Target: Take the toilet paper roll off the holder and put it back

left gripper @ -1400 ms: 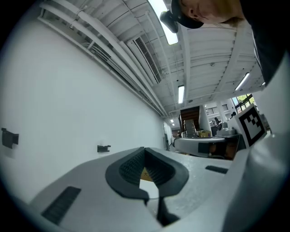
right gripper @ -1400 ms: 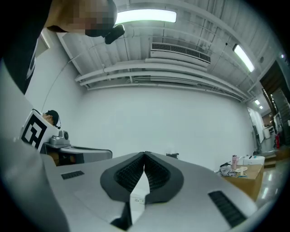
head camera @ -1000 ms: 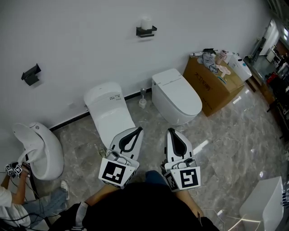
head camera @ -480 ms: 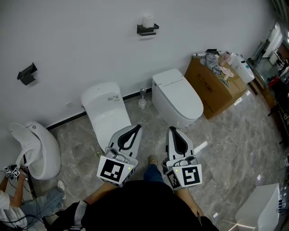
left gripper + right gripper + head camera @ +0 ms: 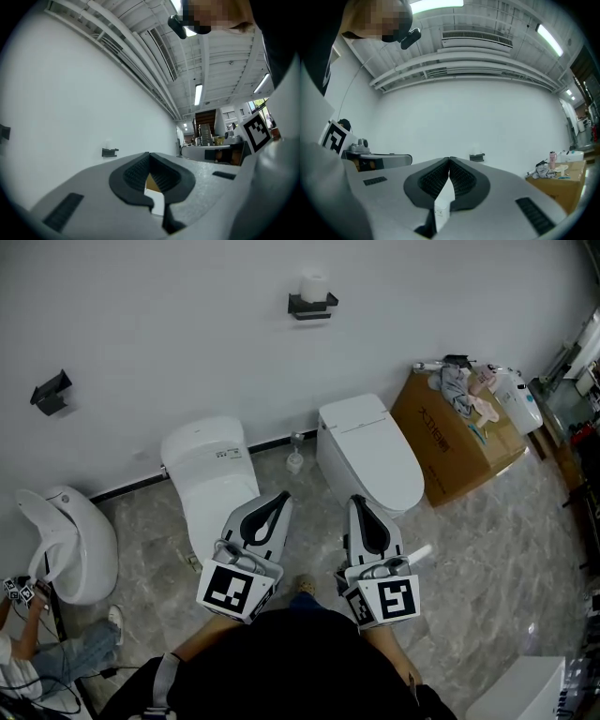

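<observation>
Now, both jaws pressed together, nothing held: left gripper (image 5: 280,497), right gripper (image 5: 356,502). Well away, toilet paper roll (image 5: 313,284) upright on wall holder (image 5: 312,305). Risk: arriving with jaws closed knocks roll off.

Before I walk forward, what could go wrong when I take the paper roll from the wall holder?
1. The left toilet and the right toilet stand between you and the holder, so you may bump them or overreach.
2. The left gripper and right gripper are shut; if not opened first, they could knock the roll off it.
</observation>
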